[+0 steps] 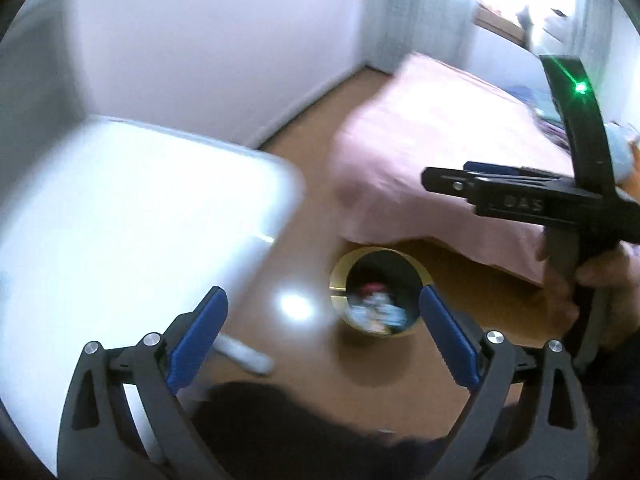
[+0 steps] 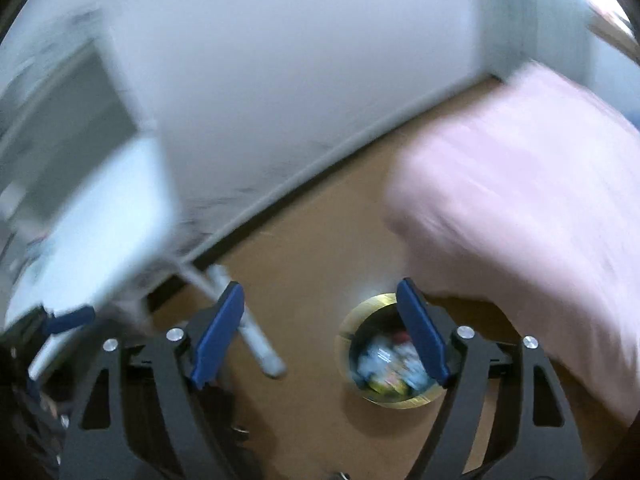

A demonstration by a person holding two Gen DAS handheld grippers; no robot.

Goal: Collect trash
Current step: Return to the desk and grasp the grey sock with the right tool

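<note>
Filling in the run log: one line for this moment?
left gripper: open, empty | right gripper: open, empty | trash bin: on floor, holds trash

The trash bin [image 1: 376,292] stands on the floor [image 1: 304,208] at the foot corner of the bed [image 1: 432,152], with trash [image 1: 374,308] inside it. The table [image 1: 120,216] stands to the bin's left, near the wall [image 1: 224,40], which runs behind both.
</note>
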